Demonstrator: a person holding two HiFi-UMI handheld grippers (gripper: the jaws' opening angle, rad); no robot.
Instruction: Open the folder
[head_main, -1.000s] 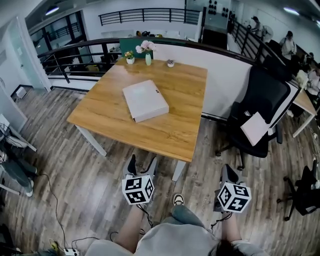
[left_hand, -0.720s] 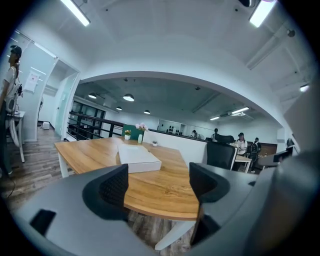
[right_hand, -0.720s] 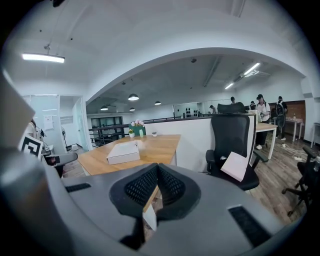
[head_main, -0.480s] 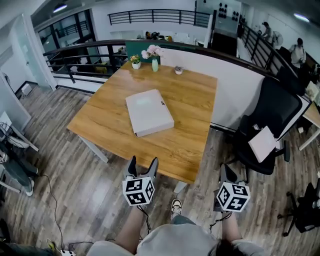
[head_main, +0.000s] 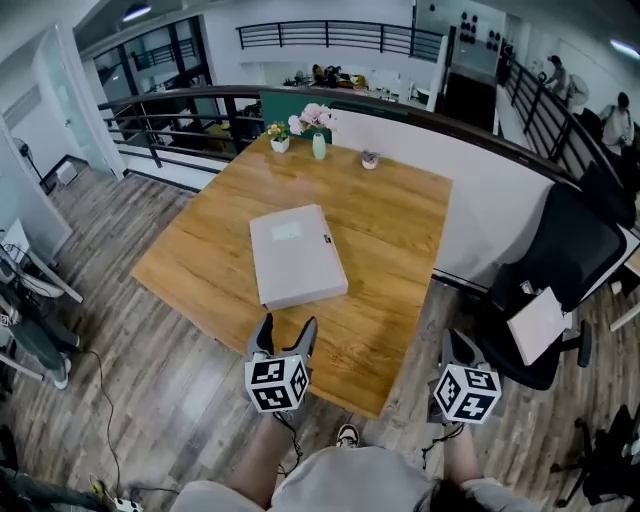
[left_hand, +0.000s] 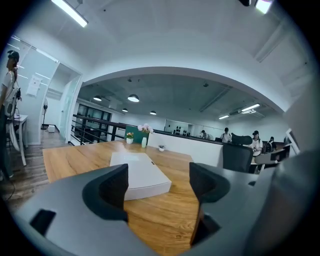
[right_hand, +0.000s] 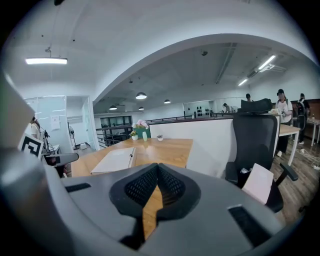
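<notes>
My left tongs (head_main: 286, 330): jaws wide apart with nothing between them, held over the near edge of the counter (head_main: 390, 230); through the gap I see the folder (left_hand: 140, 172) lying ahead.
My right tongs (right_hand: 157, 172): jaws pressed together, gripping nothing, held off the counter's near right corner, above the floor (head_main: 150, 340).
Folder: white, shut, lying flat near the middle of the counter, apart from both my tongs.
Counter: bare wood; a vase of flowers (head_main: 318, 140) and two small pots stand at the far edge.
Room: plank floor, a black office chair (head_main: 570, 270) at my right with a sheet of paper (head_main: 538, 325) on its seat, dark railings beyond.
</notes>
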